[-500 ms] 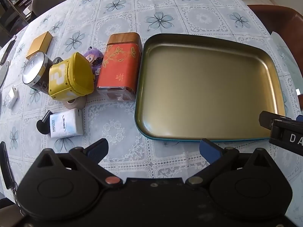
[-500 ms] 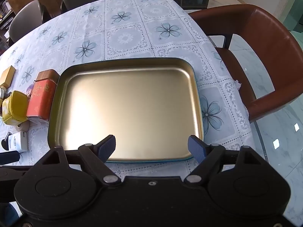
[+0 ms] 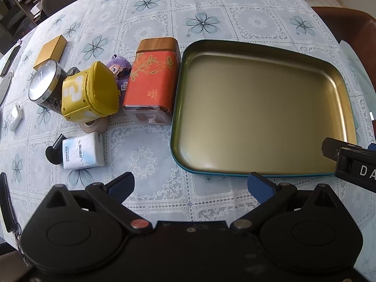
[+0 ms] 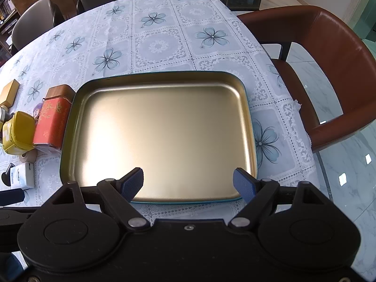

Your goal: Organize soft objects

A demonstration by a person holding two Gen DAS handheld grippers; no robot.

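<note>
A gold metal tray (image 3: 340,82) with a teal rim lies empty on the table; it also shows in the right wrist view (image 4: 70,122). Left of it are a yellow question-mark pouch (image 3: 89,91), a purple plush toy (image 3: 118,69) half hidden behind it, and a white tissue pack (image 3: 82,150). My left gripper (image 3: 190,185) is open and empty above the tablecloth, near the tray's front left corner. My right gripper (image 4: 188,182) is open and empty over the tray's front edge.
An orange tin (image 3: 152,82) with a wooden lid stands against the tray's left side. A round tin (image 3: 44,82), a gold box (image 3: 50,51), a tape roll (image 3: 95,125) and a black clip (image 3: 55,152) lie at the left. A brown chair (image 4: 324,70) stands right of the table.
Both views have shifted only slightly. Nothing on the table has moved, and both grippers stay open.
</note>
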